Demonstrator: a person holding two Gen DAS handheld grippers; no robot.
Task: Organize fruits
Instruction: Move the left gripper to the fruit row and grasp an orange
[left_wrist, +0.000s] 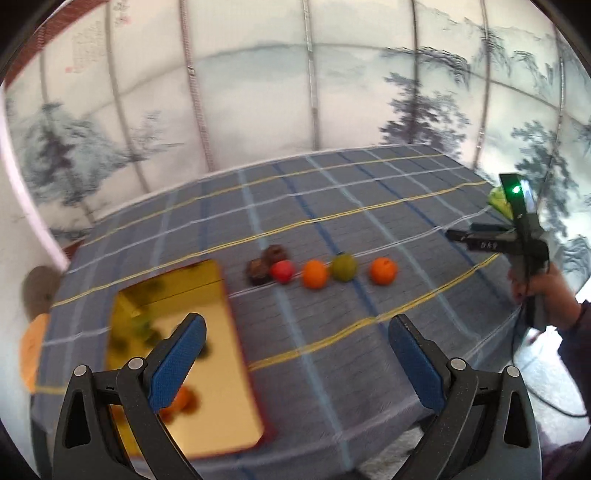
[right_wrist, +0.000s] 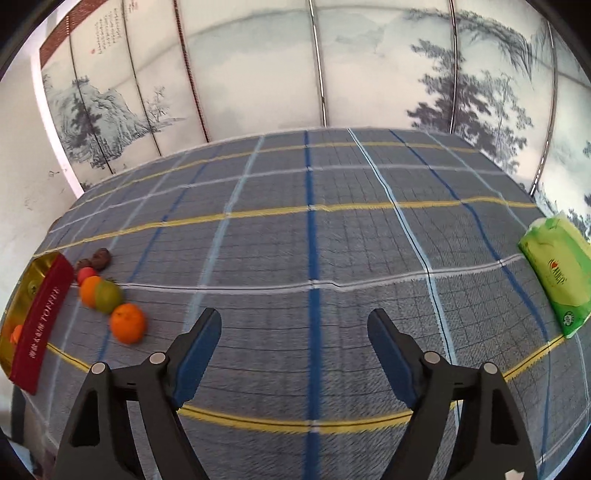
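- The right gripper (right_wrist: 295, 347) stood spread and empty above the checked tablecloth (right_wrist: 332, 240); the left gripper (left_wrist: 295, 350) was likewise wide apart, holding nothing.
- Fruit lay in a loose row beside the gold box (left_wrist: 225, 354): an orange (right_wrist: 127, 323) nearest, a green fruit (right_wrist: 108, 295) touching a second orange (right_wrist: 88, 290), then a red one (right_wrist: 86, 274).
- Round, with no long axis to favour, the fruit looked light, smooth and liable to roll; a gentle grip across the widest part seemed best.
- A green packet (right_wrist: 554, 273) lay well apart.

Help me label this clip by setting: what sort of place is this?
Probably a room in a home or a staged set, not a kitchen or shop. A table under a checked tablecloth stands before a folding screen painted with an ink landscape, and a green tissue pack lies near the table's edge.
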